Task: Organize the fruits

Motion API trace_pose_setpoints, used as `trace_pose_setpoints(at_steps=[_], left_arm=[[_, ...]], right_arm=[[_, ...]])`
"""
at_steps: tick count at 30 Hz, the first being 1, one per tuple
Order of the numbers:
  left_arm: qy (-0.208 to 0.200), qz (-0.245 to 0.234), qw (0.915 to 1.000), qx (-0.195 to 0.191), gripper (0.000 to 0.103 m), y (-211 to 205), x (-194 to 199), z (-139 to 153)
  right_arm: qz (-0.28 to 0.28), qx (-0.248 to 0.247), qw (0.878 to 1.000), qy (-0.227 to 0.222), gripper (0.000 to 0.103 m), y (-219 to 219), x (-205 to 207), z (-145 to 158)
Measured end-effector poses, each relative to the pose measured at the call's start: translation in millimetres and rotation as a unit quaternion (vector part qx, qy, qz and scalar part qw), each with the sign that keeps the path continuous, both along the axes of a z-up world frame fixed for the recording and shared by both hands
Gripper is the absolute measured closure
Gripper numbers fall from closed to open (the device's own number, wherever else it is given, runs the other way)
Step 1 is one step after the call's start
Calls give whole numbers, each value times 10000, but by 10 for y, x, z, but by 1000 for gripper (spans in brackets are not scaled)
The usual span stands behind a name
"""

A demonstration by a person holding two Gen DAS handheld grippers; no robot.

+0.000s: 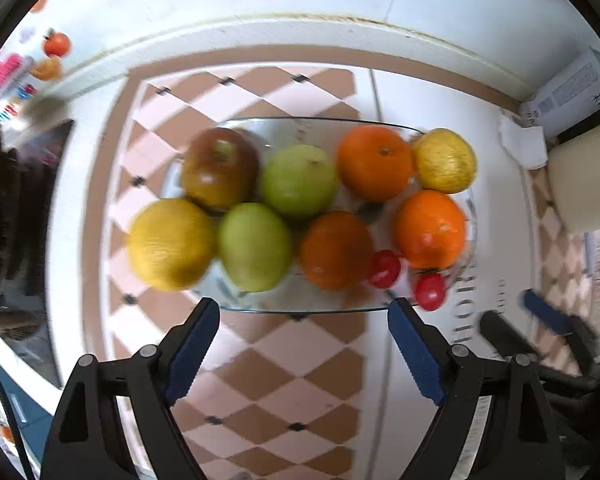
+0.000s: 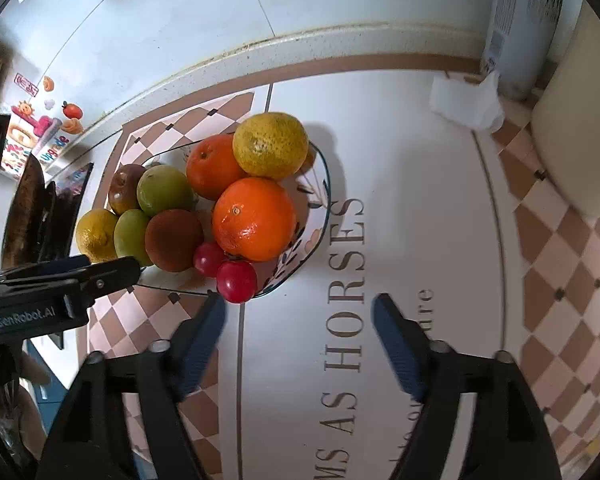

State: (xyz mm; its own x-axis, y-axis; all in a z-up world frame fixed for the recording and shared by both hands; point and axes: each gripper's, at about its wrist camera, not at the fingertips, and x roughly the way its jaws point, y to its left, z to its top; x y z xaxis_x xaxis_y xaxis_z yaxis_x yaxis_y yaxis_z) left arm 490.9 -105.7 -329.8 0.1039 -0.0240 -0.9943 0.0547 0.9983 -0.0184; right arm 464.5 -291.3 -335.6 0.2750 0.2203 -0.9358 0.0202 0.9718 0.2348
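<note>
Sitting mid-frame: clear glass plate (image 1: 236,302) full of round fruit (image 1: 429,229), maybe blurry. Left gripper (image 1: 304,312), right gripper (image 2: 300,306) both spread wide, holding nothing.

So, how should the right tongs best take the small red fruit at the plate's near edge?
Grip the small red fruit across its round middle. It lies at the rim of the glass plate, nearest the open right tongs, with an orange right behind. So come probably from the open table side, slightly from above.
</note>
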Motion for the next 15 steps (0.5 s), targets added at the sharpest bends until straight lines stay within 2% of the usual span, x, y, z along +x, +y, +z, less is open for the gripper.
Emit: trace_pose_setpoints(at_steps=[5, 11, 15], left_arm=[[-282, 104, 9990, 323, 16, 122, -98, 115], [-510, 210, 9978, 357, 16, 191, -257, 305], [-845, 202, 9956, 338, 16, 214, -419, 553]], right_arm=[[68, -411, 9991, -39, 11, 64, -33, 170], [58, -387, 9991, -173, 11, 65, -103, 355], [2, -328, 9988, -377, 11, 99, -215, 549]])
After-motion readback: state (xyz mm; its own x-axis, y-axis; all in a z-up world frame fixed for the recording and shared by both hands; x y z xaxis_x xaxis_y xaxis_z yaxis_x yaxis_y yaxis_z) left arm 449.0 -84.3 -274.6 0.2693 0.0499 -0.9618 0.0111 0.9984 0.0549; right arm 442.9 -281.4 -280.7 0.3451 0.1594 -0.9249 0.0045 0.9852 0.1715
